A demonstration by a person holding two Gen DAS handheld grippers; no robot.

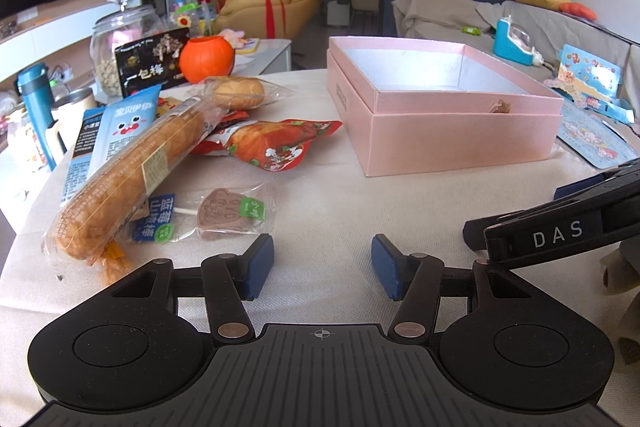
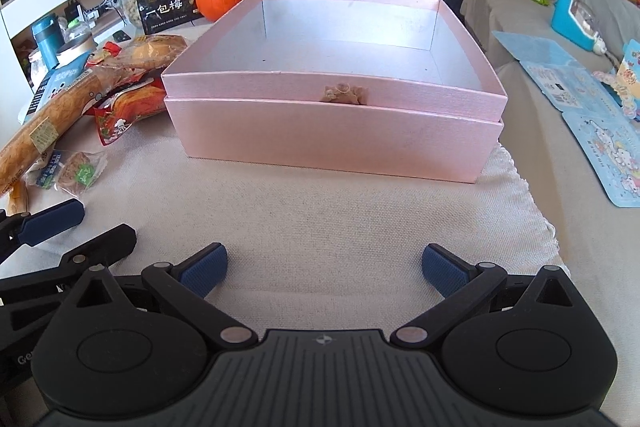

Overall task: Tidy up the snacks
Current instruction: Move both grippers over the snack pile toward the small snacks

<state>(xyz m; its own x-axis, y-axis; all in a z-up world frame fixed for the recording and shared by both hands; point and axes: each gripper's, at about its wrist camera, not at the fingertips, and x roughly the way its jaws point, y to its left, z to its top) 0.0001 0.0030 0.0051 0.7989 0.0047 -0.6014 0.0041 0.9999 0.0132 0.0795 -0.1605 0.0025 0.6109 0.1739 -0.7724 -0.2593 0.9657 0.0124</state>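
The left claw hangs low over the cloth-covered table with its blue pads parted and nothing between them; the right claw is likewise spread wide and empty, just above the cloth. In the left wrist view the right claw's black frame reaches in from 3 o'clock. The open pink box, silver inside and bare of snacks, sits nested in its pink lid at 12 o'clock from the right claw and at about 1 o'clock from the left. The snacks lie heaped at 10 to 11 o'clock of the left claw: a long wrapped bread stick leaning across a blue packet, a round bun in clear wrap, a red chicken-leg packet, and nearest the left claw a brown lollipop in clear wrap. Behind them stand a black plum box, an orange pumpkin pot and a glass jar.
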